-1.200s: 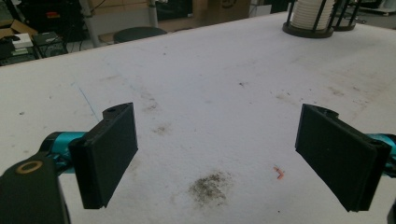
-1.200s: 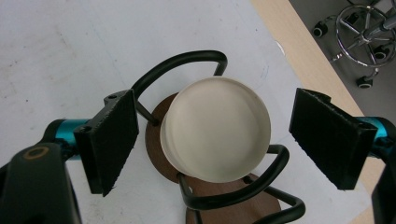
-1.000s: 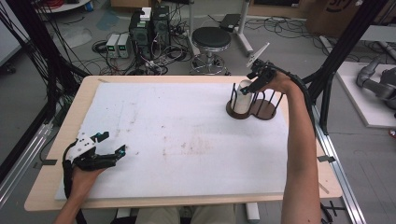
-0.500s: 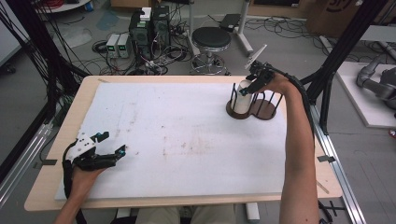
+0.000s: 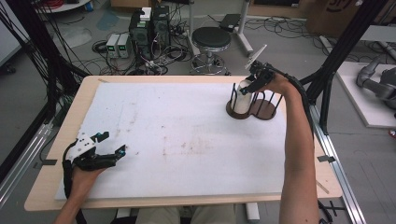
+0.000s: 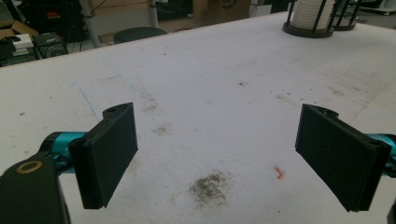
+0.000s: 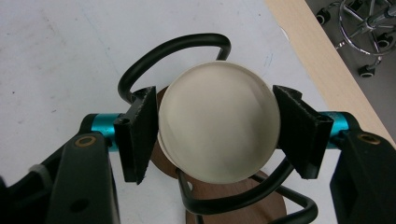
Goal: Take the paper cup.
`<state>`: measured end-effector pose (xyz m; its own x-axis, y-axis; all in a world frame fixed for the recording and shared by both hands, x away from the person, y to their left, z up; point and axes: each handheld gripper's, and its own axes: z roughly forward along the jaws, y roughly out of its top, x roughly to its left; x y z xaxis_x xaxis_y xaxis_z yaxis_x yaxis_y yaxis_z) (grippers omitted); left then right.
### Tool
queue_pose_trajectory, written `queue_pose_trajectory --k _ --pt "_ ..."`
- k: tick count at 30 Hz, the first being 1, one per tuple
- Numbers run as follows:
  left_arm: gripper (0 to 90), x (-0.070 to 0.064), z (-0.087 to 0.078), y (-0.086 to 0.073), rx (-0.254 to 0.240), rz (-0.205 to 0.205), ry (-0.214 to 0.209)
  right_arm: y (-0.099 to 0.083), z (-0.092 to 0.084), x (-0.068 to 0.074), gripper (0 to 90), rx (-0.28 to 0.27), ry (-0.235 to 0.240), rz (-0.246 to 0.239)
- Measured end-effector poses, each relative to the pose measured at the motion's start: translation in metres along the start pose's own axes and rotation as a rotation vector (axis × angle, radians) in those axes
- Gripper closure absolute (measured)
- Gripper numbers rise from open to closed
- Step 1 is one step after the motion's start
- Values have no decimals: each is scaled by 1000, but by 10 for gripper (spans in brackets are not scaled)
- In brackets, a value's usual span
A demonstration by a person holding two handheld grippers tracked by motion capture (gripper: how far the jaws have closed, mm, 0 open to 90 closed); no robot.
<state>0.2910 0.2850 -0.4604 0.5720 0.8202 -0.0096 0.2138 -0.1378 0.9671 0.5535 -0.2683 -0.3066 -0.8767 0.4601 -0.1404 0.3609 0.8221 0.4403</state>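
Note:
A stack of white round cups [image 5: 241, 100] stands in the left ring of a black wire rack [image 5: 264, 110] on a brown wooden base at the table's far right. From above, my right gripper [image 5: 243, 88] reaches down onto the stack. In the right gripper view the top cup [image 7: 217, 123] sits between the two jaws of the right gripper [image 7: 215, 135], and both pads touch its rim. My left gripper [image 5: 113, 142] rests open near the front left corner. In its own view the left gripper [image 6: 229, 154] has bare table between its wide-apart jaws, and the stack [image 6: 312, 11] shows far off.
A white foam sheet [image 5: 187, 135] covers the wooden table [image 5: 44, 186]. The rack's right ring [image 5: 268, 100] holds nothing visible. Behind the table are a round stool [image 5: 211, 39], electronics boxes [image 5: 149, 25] and loose cables. Black frame posts [image 5: 334, 60] stand at the right.

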Motion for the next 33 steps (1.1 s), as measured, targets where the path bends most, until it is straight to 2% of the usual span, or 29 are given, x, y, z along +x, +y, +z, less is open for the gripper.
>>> queue_pose_trajectory --k 21,33 --pt "129 0 0 0 1 2 1 2 -9 1 368 -15 -8 14" --pt "129 -1 0 0 2 5 1 9 -31 2 374 -52 -21 21"
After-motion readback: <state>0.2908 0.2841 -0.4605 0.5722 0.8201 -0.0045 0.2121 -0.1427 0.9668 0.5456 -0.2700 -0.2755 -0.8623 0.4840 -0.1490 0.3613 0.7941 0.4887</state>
